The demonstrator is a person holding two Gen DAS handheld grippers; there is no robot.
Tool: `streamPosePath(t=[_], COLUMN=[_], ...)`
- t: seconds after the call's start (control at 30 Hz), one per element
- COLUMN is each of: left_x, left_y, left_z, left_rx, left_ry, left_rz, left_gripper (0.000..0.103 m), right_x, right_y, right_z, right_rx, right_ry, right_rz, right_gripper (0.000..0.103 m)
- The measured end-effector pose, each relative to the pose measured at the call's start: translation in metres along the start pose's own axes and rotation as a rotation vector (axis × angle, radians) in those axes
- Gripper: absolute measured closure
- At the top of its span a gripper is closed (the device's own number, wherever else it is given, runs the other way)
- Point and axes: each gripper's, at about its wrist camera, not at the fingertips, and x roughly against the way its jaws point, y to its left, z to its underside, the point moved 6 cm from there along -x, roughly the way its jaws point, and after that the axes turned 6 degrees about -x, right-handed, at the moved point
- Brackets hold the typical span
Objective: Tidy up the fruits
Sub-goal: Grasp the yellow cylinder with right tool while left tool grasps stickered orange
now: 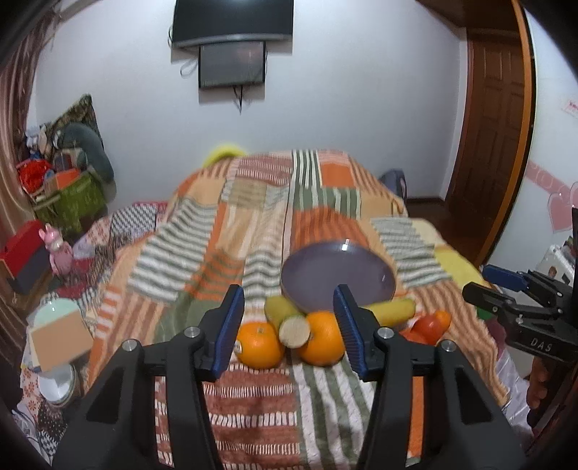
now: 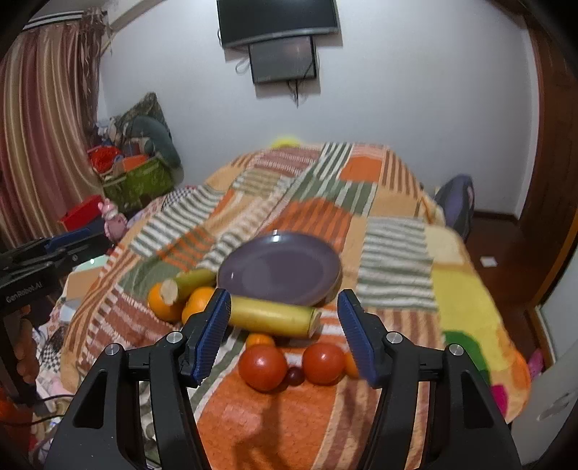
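Observation:
On the patchwork blanket (image 1: 253,408) lie two oranges (image 1: 259,345) (image 1: 322,338), with a cut yellow-green stalk piece (image 1: 285,318) resting between them. My left gripper (image 1: 289,293) hovers open just in front of them, touching nothing. Behind them sits an empty purple plate (image 1: 337,276). In the right wrist view a longer yellow stalk piece (image 2: 271,318) lies before the plate (image 2: 280,271), with two tomatoes (image 2: 262,367) (image 2: 322,362), a small dark fruit (image 2: 295,375) and a small orange (image 2: 259,340) nearer. My right gripper (image 2: 284,294) hangs open above these, holding nothing.
The blanket covers a bed whose edges drop off left and right. Boxes, a green bin (image 1: 77,202) and a pink toy (image 1: 57,247) crowd the floor at left. A wooden door (image 1: 495,144) stands at right, and a screen (image 1: 231,21) hangs on the far wall.

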Motion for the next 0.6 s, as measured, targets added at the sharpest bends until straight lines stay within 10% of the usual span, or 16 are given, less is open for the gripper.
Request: streamPosePath(t=[0.6], left_x=[-0.091], left_y=[0.041], left_z=[0.076], left_rx=[0.094], left_ry=[0.299], left_rz=[0.066], left_gripper=[0.052], right_x=[-0.076], right_y=[0.015], right_z=[0.026], right_rx=[0.037], right_ry=[0.241], right_rz=[-0.015], right_gripper=[0.042])
